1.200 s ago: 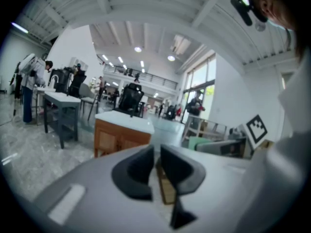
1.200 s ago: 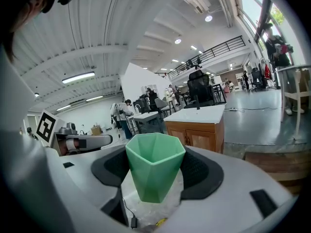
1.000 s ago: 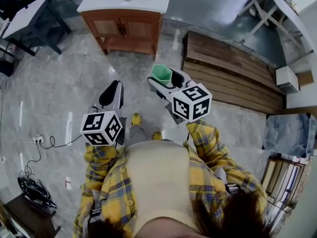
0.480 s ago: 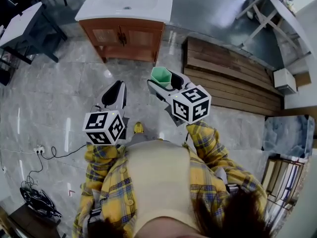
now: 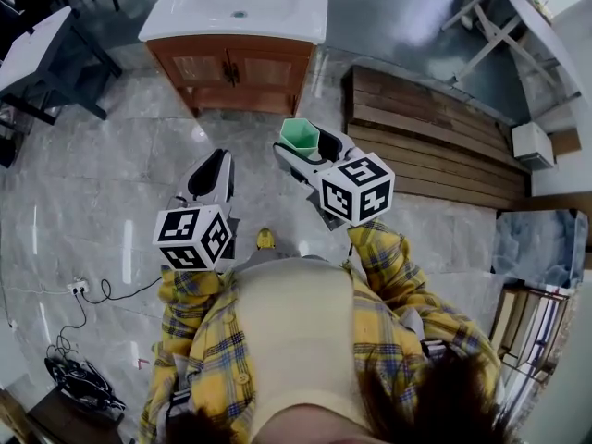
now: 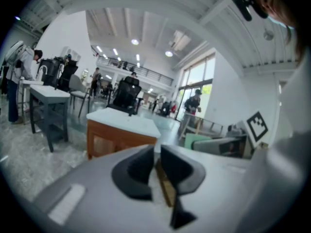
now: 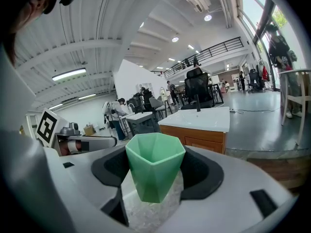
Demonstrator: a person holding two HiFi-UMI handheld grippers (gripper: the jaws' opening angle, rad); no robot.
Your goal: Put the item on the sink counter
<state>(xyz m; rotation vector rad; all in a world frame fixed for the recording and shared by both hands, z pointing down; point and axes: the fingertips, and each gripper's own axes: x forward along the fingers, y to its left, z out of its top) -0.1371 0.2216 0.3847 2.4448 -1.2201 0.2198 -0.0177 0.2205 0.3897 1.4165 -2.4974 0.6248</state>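
A green faceted cup (image 7: 154, 171) stands upright between the jaws of my right gripper (image 7: 156, 169), which is shut on it. From the head view the cup (image 5: 301, 135) shows at the tip of the right gripper (image 5: 305, 146), over the floor in front of the sink counter (image 5: 239, 7). That counter is a white top with a basin on a wooden cabinet (image 5: 234, 70), also ahead in the right gripper view (image 7: 200, 120). My left gripper (image 5: 209, 174) is held lower left, its jaws (image 6: 154, 171) closed together with nothing between them.
A wooden slatted platform (image 5: 435, 137) lies on the floor to the right of the cabinet. A dark desk (image 5: 37, 49) stands at the left. A power strip with cables (image 5: 79, 289) lies on the marble floor at lower left. People stand at desks in the distance.
I have walked closer to the sink counter; more of its white top and basin shows now. Both grippers keep their pose, the cup still held.
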